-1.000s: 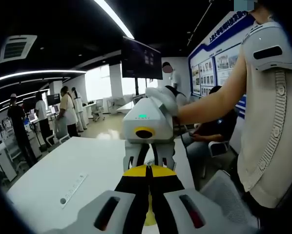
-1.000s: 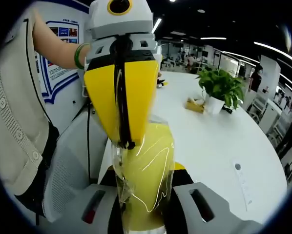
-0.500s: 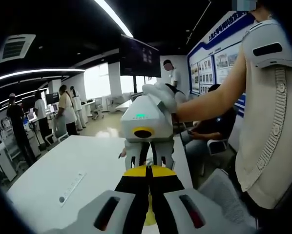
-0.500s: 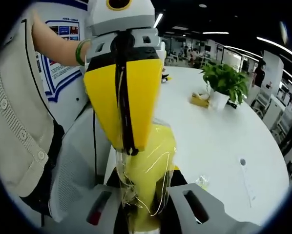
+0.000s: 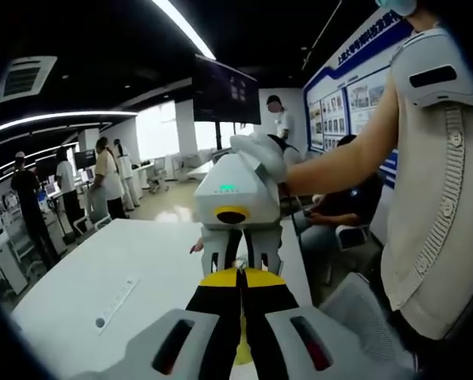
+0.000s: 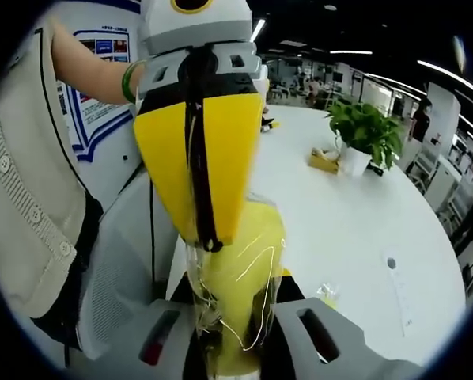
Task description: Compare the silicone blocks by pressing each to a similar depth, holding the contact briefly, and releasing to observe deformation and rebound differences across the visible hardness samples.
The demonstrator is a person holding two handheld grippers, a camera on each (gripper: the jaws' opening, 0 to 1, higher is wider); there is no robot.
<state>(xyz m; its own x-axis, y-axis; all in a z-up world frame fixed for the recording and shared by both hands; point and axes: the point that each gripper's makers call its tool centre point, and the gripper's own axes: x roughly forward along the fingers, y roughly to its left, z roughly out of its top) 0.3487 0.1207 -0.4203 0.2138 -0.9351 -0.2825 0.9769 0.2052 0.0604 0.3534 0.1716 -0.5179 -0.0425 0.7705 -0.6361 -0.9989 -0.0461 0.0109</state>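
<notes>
A yellow block [image 6: 240,293] in a clear wrapper [image 6: 221,332] is held above the white surface [image 6: 355,229] between the two grippers. The right gripper [image 6: 235,348] has its jaws pinched on the lower end of the block. The left gripper [image 6: 197,237], seen from the right gripper view, has its yellow jaws pressed together on the top edge of the wrapper, where the film is gathered. In the left gripper view, the left gripper [image 5: 240,273] meets the right gripper [image 5: 238,261] tip to tip, and a sliver of yellow shows below the jaws.

The step in hand is judged to be the opening of the wrapper, or the steadying of the block before a press; it cannot be told which. For it to be done well, the block should be kept clamped firmly but not deeply by the right jaws, so that no dent is made before the comparison. The film alone should be taken by the left jaws, and the pull should be made along the block's length, slowly, so that the block is not dragged out.

A potted plant [image 6: 363,134] and a remote [image 6: 399,289] lie well apart on the surface.
</notes>
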